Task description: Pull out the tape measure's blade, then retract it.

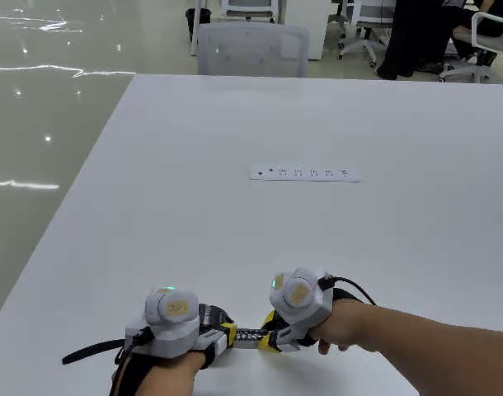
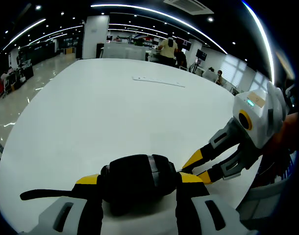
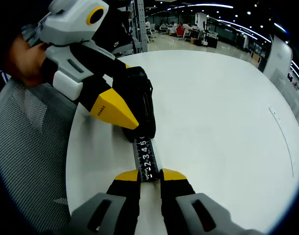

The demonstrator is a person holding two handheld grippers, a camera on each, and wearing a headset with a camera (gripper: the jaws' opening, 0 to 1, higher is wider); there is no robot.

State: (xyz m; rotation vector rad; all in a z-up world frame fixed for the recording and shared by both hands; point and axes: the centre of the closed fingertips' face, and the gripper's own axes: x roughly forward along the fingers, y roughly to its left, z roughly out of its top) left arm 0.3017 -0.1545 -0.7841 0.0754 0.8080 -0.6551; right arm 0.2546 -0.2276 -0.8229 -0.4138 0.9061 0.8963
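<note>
A black tape measure case [image 2: 137, 181] sits clamped between the yellow-tipped jaws of my left gripper [image 2: 137, 180], low over the white table near its front edge. The case [image 3: 138, 103] also appears in the right gripper view, with a short length of blade [image 3: 144, 159] drawn out; its printed numbers are readable. My right gripper [image 3: 149, 175] is shut on the blade's end. In the head view the left gripper [image 1: 218, 334] and right gripper [image 1: 272, 334] face each other, with the blade [image 1: 249, 336] spanning the small gap between them.
A white power strip [image 1: 304, 173] lies flat at the table's middle. A grey mesh chair [image 1: 251, 48] stands at the far edge, with more chairs and a seated person [image 1: 433, 33] beyond. The table's left edge [image 1: 66, 206] drops to a glossy floor.
</note>
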